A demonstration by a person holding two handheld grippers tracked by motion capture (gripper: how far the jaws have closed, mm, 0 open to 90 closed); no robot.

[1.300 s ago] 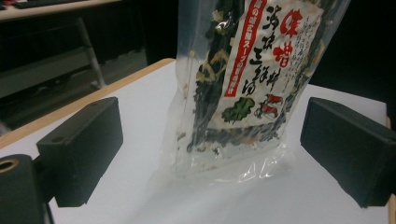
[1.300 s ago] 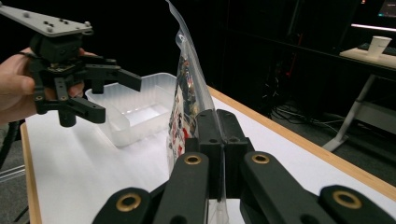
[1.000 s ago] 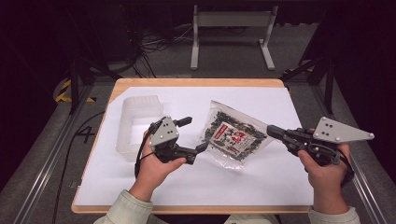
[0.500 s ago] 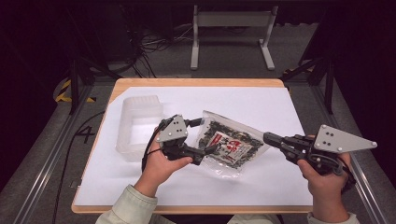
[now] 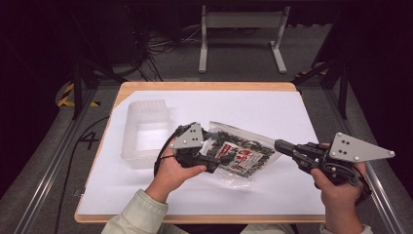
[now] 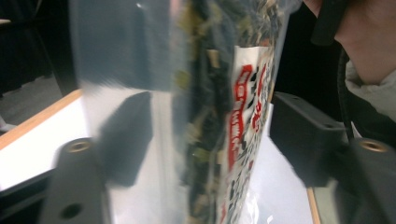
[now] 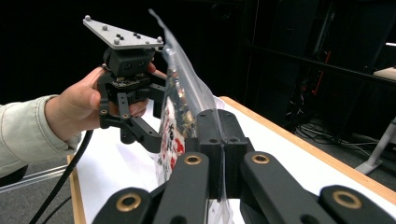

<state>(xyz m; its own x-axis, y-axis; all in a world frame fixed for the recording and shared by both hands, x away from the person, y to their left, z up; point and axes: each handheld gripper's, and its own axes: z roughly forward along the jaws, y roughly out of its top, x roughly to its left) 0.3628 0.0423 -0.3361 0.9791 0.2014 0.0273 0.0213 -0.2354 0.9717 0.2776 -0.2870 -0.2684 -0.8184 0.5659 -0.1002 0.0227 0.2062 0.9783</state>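
A clear bag of dark dried food (image 5: pixel 238 153) with a red, white and black label sits near the middle of the desk (image 5: pixel 272 109), lifted off the white surface and held between the two grippers. The right gripper (image 5: pixel 281 145) comes in from the desk's right edge, its jaws pressed tight together on the bag's right edge; in the right gripper view the clear film runs straight between the closed black pads. The left gripper (image 5: pixel 219 151) is at the bag's left end, and its jaws have just been closing with the bag between them. In the left gripper view one pad lies against the clear film while the other stands just off the label side, so the jaws are narrow but not yet clamped. A clear plastic tray (image 5: pixel 143 134) rests toward the desk's left edge, just beside the left hand (image 5: pixel 170 170).
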